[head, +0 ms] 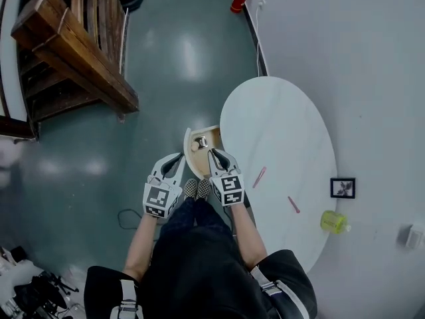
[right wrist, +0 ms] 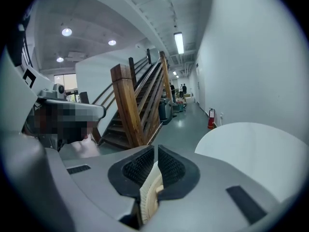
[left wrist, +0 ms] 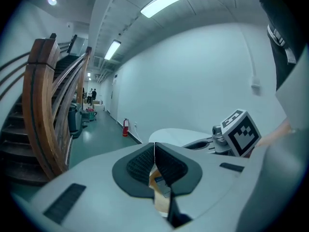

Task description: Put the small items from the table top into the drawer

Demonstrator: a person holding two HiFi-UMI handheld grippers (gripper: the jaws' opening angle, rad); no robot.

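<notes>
Both grippers hang over the open drawer (head: 188, 150) at the left edge of the white oval worktop (head: 279, 121). The left gripper (head: 178, 159) has its jaws closed with nothing between them, and the right gripper (head: 214, 153) has its jaws all but together and empty too. Only the drawer's pale rim shows below them. One small metallic item (head: 200, 142) already sits in the drawer.

What remains lies to the right. A pink stick (head: 259, 177) is near the right gripper, its long axis slanting up and away from the person, and a second pink stick (head: 293, 205) lies further right, slanting the other way. A yellow-green item (head: 334, 221) sits at the far rim. The right hand is plainly the nearer — the likely one for the next pick.

No brand or writing can be read — only the black-and-white square markers on the gripper cubes.
</notes>
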